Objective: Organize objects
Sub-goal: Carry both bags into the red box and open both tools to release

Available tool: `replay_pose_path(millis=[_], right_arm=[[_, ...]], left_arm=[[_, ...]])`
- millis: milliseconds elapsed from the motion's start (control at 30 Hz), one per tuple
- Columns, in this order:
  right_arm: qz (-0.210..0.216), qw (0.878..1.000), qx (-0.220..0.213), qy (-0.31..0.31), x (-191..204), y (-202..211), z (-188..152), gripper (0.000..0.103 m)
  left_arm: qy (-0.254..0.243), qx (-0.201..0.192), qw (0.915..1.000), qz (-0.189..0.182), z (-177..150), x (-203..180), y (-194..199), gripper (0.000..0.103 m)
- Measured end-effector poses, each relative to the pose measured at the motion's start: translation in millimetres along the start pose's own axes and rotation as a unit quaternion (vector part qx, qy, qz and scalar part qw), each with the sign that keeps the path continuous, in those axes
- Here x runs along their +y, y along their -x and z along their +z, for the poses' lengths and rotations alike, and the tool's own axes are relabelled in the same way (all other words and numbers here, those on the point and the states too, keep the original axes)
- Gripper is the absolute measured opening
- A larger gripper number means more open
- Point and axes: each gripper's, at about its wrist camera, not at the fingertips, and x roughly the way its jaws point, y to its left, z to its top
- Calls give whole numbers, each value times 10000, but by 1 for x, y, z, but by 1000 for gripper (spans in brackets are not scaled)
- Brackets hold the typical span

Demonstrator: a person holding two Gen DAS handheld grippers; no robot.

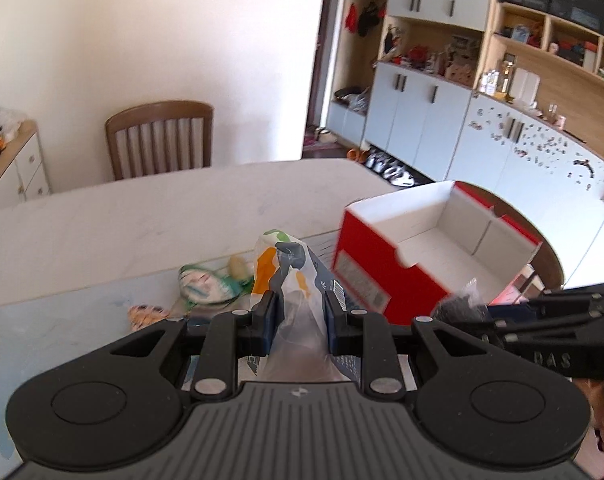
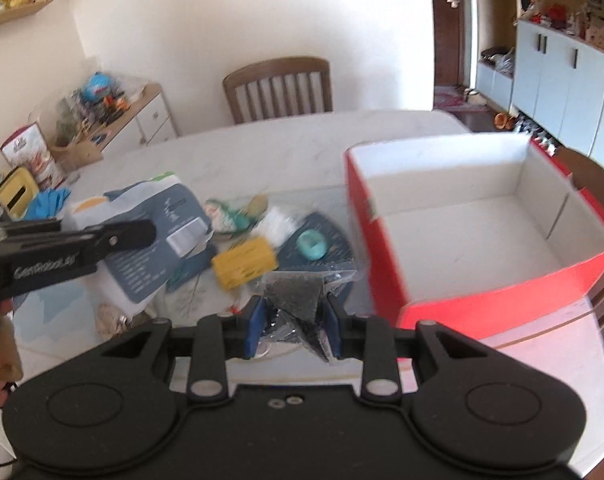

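The right gripper (image 2: 293, 320) pinched a clear bag of dark bits (image 2: 298, 300), the open red box (image 2: 385, 272) just right of it, the yellow block (image 2: 244, 266) ahead-left, the left gripper (image 2: 102, 240) far left.

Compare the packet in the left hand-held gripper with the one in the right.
The left hand-held gripper clamps a large printed packet in white, blue-grey and orange; the right hand-held gripper clamps a small clear bag of dark contents. The printed packet is pinched by its thin top, the clear bag across its body. Both are soft plastic, gripped beside the empty red box.
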Motion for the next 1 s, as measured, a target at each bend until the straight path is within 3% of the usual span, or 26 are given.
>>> replay_pose_path(millis=[400,700,1000], right_arm=[[-56,9996,-262,-89,-79,15,27,31],[-19,9997,-201,155,-137,7,38,31],[-43,9992,34,403,-184,-16,49,31]], left_arm=[[-58,43,10000,-44,27,-79,-24,24],[-106,172,9998,-28,46,-144,-71,24],[-125,534,9985,32,58,-175,-132,24]])
